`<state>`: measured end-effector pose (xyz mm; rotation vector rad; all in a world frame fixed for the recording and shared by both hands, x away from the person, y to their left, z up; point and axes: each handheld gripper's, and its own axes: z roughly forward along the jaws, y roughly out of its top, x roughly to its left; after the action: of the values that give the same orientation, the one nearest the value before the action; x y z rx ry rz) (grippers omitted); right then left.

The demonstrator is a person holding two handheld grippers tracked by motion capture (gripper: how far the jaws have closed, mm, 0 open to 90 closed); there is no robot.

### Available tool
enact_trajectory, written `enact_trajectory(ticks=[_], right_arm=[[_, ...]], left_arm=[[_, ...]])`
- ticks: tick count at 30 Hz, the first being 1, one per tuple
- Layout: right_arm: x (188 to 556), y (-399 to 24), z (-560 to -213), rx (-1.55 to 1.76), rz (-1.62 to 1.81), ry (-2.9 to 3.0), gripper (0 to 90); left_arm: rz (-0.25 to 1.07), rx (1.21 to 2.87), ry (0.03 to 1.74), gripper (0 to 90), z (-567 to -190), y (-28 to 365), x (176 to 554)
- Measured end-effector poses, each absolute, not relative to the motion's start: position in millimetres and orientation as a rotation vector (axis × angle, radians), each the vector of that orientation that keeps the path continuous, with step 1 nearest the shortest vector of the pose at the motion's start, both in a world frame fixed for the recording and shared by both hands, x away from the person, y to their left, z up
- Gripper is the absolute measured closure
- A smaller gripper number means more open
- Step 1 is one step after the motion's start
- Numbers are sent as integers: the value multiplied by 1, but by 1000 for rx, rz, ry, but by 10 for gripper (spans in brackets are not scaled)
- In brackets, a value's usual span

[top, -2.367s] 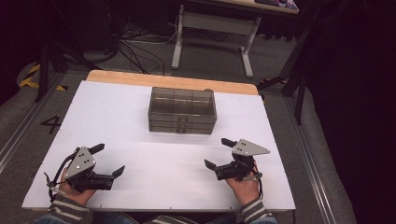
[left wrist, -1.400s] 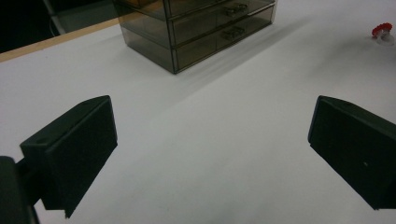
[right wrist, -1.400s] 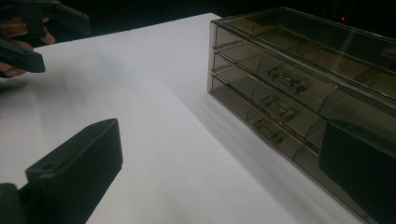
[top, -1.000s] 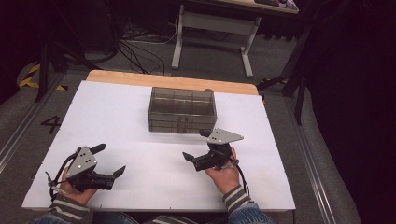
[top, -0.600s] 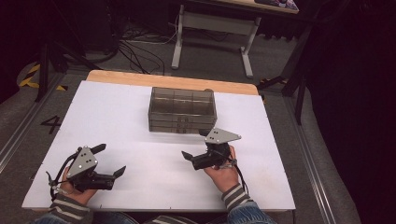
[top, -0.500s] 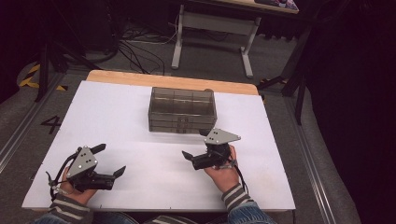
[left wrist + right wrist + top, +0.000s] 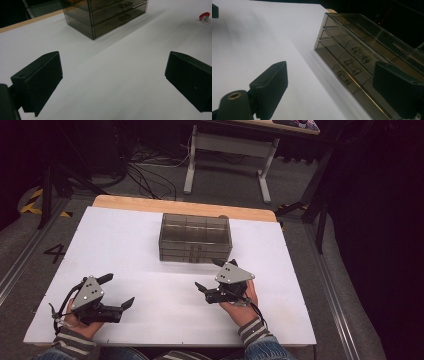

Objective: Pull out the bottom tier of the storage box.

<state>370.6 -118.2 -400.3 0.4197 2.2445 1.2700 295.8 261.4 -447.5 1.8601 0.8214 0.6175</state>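
- I am holding my right tongs (image 7: 212, 277) just in front of the smoky clear drawer box (image 7: 194, 238), jaws spread wide with nothing between them
- My left tongs (image 7: 116, 291) are resting near my edge of the white bench (image 7: 125, 245), well apart from the box, also gaping wide and gripping nothing
- The box is sitting toward the far middle of the bench, three drawers stacked, each with a small bar handle (image 7: 359, 55) on its front (in the right gripper view they are lining up one under another)
- I am judging it to be thin hard plastic: light, stiff, slick-walled, likely to skid on the bench if I tug a drawer
- I am reckoning the bar handles are the place to pinch, with the other tongs bracing the box's top or side
- Squeezing hard on the walls is risking a crack, I think
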Motion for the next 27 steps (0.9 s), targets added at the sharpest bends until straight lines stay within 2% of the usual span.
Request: enact_trajectory(ticks=[9, 27], right_arm=[[372, -112, -401, 379, 1157, 2229, 140], [374, -91, -415, 255, 803, 2191, 289]], left_arm=[[613, 1858, 826, 20, -447, 261, 296], [617, 1855, 826, 20, -447, 263, 296]])
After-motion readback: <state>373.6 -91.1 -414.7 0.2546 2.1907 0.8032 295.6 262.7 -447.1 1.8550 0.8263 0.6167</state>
